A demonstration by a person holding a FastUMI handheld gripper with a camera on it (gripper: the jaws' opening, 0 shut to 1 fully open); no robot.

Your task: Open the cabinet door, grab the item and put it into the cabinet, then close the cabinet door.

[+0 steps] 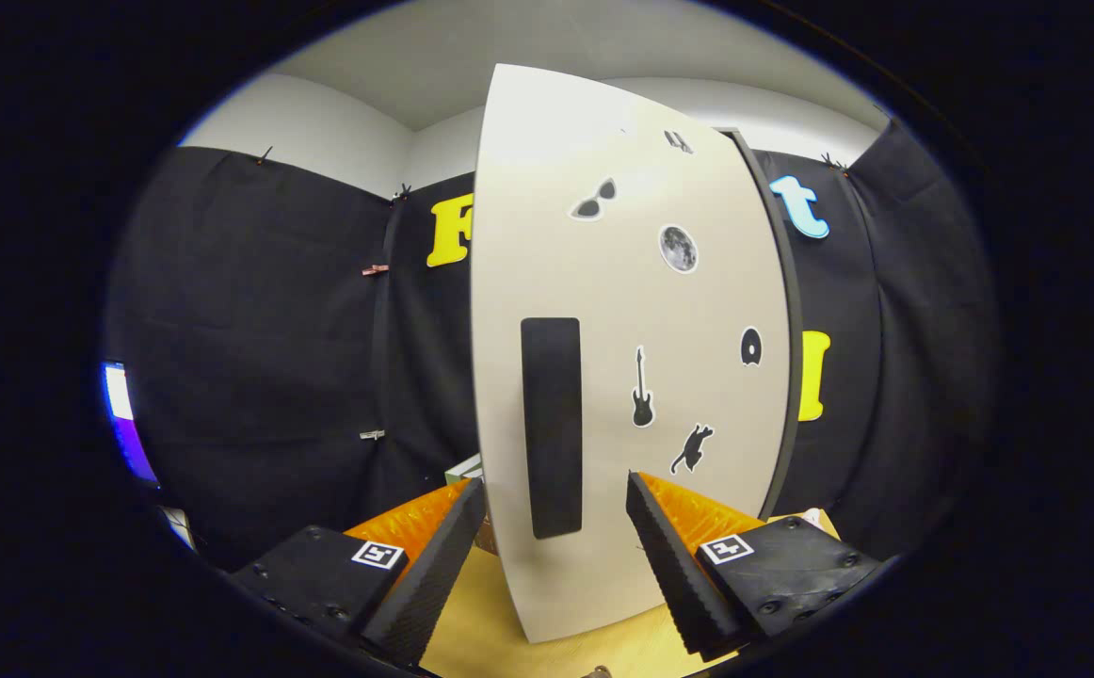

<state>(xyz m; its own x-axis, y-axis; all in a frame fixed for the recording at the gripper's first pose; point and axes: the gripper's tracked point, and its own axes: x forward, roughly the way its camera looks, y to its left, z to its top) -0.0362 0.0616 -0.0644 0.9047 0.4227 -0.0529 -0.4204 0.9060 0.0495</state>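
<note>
Door (632, 311) of the cabinet stands just ahead, handle (552, 426) at twelve o'clock between spread gripper (556, 504) fingers, touching neither. Black cloth lies open at nine o'clock; wooden tabletop (481, 617) below.

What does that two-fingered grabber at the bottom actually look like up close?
The gripper has two wedge-shaped fingers whose inner faces are ridged like saw teeth. Each finger is mounted on a dark block fixed with small screws, and each block carries a square black-and-white marker tag. The fingers stand open, with the cabinet door's dark handle just ahead of them.
</note>
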